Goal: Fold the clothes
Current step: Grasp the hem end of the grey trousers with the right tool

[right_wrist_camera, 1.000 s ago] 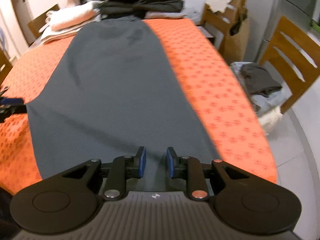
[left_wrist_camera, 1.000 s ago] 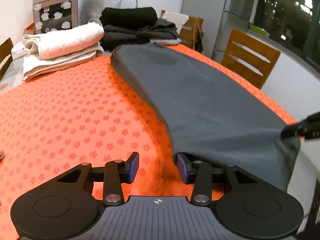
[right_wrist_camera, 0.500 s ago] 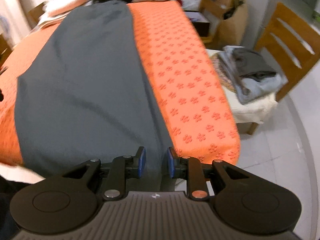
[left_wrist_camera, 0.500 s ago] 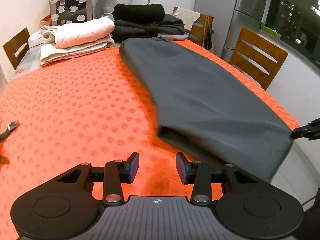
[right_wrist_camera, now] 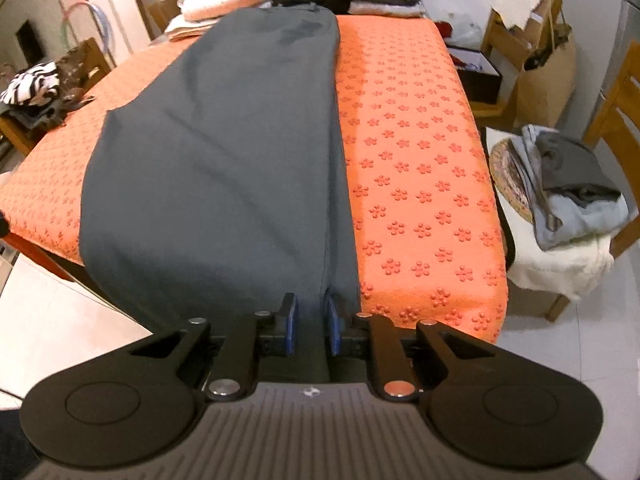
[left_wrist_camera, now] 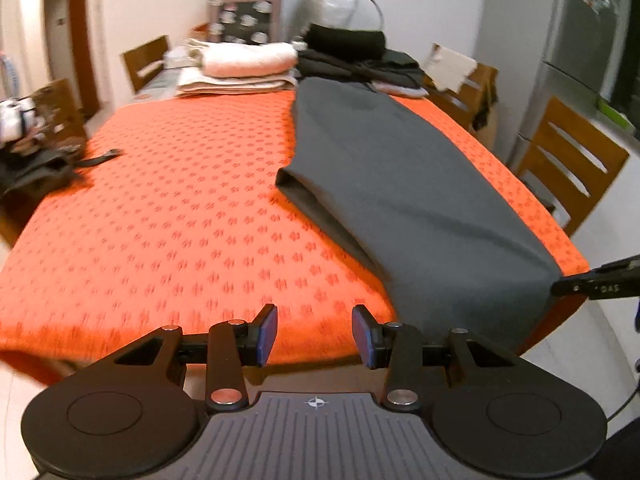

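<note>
A long dark grey garment lies lengthwise on the orange table, its near end hanging over the front edge. It also fills the right wrist view. My left gripper is open and empty, off the table's front edge, left of the garment. My right gripper is shut on the garment's near hem, with grey cloth between its blue pads. The right gripper's tip shows at the far right of the left wrist view, at the garment's corner.
Folded cream towels and a pile of dark clothes sit at the table's far end. Wooden chairs stand to the right. More clothes lie on a low seat and on a chair at the left.
My left gripper has let go of the garment's near edge and drawn back off the table. The freed edge has dropped onto the table. The right gripper keeps its hold and has pulled back.
</note>
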`<state>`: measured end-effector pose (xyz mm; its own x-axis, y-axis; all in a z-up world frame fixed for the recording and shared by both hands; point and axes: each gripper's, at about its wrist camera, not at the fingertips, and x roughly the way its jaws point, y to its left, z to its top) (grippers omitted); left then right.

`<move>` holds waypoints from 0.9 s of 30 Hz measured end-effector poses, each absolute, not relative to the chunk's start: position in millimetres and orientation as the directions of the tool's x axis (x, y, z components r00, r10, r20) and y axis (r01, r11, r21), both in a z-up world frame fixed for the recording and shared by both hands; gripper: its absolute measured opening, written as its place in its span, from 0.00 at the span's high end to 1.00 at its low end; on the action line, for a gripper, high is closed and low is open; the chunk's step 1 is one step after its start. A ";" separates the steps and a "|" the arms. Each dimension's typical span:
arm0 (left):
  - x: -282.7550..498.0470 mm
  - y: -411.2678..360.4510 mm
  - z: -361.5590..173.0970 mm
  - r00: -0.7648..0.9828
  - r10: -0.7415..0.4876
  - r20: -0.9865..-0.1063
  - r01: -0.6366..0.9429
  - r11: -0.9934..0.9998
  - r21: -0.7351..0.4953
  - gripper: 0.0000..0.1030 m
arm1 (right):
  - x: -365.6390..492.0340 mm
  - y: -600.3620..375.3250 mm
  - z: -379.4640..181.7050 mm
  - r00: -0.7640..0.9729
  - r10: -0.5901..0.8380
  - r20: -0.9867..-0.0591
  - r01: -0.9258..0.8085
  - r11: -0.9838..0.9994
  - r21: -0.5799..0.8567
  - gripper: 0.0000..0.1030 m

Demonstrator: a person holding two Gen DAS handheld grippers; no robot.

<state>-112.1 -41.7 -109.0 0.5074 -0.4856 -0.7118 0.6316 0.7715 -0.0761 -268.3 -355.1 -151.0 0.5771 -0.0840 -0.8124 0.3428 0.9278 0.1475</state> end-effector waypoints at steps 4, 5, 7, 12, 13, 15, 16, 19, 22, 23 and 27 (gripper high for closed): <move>-147.4 -35.4 -100.6 0.551 -0.457 -0.699 0.577 0.813 -0.077 0.57 | -270.2 -354.2 -149.3 0.585 -0.096 -0.805 0.344 0.929 0.139 0.97; -154.1 -35.2 -98.7 0.557 -0.452 -0.697 0.569 0.818 -0.076 0.57 | -270.8 -355.0 -148.5 0.586 -0.096 -0.804 0.344 0.929 0.139 0.98; -164.5 -36.1 -94.9 0.567 -0.447 -0.692 0.566 0.822 -0.067 0.57 | -271.9 -356.8 -146.7 0.589 -0.096 -0.802 0.343 0.929 0.140 0.99; -181.0 -34.9 -86.0 0.589 -0.442 -0.677 0.552 0.831 -0.062 0.57 | -274.8 -361.1 -142.4 0.596 -0.096 -0.798 0.340 0.930 0.142 0.99; -182.5 -34.9 -85.7 0.590 -0.442 -0.675 0.551 0.832 -0.064 0.57 | -275.3 -362.0 -141.5 0.597 -0.096 -0.797 0.339 0.930 0.143 0.99; -185.3 -35.7 -86.8 0.590 -0.441 -0.676 0.551 0.832 -0.062 0.57 | -276.5 -363.7 -139.8 0.599 -0.095 -0.795 0.338 0.930 0.144 0.99; -186.7 -36.5 -88.1 0.588 -0.439 -0.679 0.552 0.832 -0.059 0.57 | -277.0 -364.6 -138.9 0.601 -0.095 -0.794 0.338 0.930 0.144 0.99; -189.8 -37.7 -89.7 0.585 -0.438 -0.683 0.560 0.827 -0.051 0.57 | -280.7 -366.3 -137.5 0.608 -0.092 -0.789 0.333 0.931 0.149 0.98; -191.3 -39.7 -90.3 0.583 -0.436 -0.686 0.562 0.826 -0.048 0.56 | -291.9 -366.0 -139.8 0.615 -0.084 -0.784 0.305 0.942 0.139 0.96; -191.7 -40.4 -90.3 0.583 -0.435 -0.686 0.562 0.826 -0.046 0.56 | -296.1 -366.3 -140.9 0.617 -0.073 -0.783 0.291 0.946 0.141 0.94; -194.8 -43.2 -86.8 0.585 -0.433 -0.686 0.570 0.821 -0.033 0.55 | -313.8 -370.5 -159.4 0.603 -0.014 -0.797 0.243 0.956 0.166 0.77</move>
